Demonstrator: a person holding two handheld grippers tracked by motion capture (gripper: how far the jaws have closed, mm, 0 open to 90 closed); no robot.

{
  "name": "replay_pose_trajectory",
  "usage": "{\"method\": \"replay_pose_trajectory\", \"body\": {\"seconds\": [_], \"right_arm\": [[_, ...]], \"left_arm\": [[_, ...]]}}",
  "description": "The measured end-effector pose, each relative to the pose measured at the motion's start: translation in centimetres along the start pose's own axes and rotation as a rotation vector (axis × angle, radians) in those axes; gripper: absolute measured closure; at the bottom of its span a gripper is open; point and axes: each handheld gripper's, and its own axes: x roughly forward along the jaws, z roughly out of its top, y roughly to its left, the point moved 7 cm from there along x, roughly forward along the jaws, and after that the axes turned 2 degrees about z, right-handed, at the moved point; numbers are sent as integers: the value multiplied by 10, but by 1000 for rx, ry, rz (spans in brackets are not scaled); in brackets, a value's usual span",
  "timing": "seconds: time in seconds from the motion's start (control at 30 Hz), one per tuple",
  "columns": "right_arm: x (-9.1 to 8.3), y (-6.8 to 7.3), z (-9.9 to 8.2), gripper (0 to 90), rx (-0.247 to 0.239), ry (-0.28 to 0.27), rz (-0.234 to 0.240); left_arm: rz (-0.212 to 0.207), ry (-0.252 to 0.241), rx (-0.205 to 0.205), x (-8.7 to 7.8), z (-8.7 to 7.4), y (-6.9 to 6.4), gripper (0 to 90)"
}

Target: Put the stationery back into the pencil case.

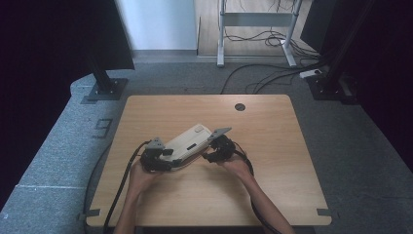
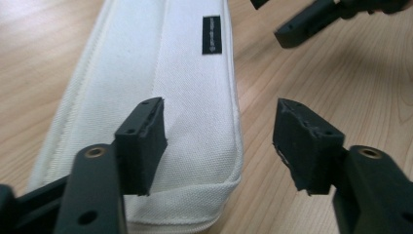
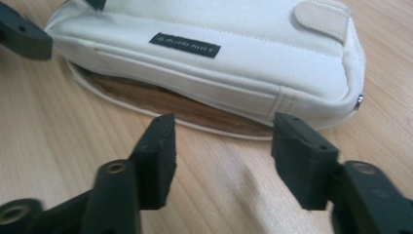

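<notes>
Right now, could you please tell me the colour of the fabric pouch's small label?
Black label, clearest in the right gripper view.

White pouch [image 2: 160, 97]: far end cut off by top edge in left gripper view; near corner hidden behind left gripper [image 2: 221, 141] jaw. Black label [image 3: 184, 45] lettering blurred, unreadable. Pouch underside hidden; brown strip beneath near edge unclear. In high view, pouch near-left end covered by left gripper. Person's forearms cut off by bottom edge.

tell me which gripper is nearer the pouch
Left. The left gripper hangs open over the end of the pouch; the right gripper is open just short of its long side.
</notes>
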Motion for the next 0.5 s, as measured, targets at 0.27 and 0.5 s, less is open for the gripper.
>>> {"method": "replay_pose_trajectory", "body": {"seconds": [0.27, 0.5], "right_arm": [[-12, 2, -2, 214, -3, -14, -21], [-26, 1, -6, 140, 18, -37, -23]], "left_arm": [[-15, -33, -26, -12, 5, -4, 158], [-12, -31, 4, -21, 5, -11, 88]]}}
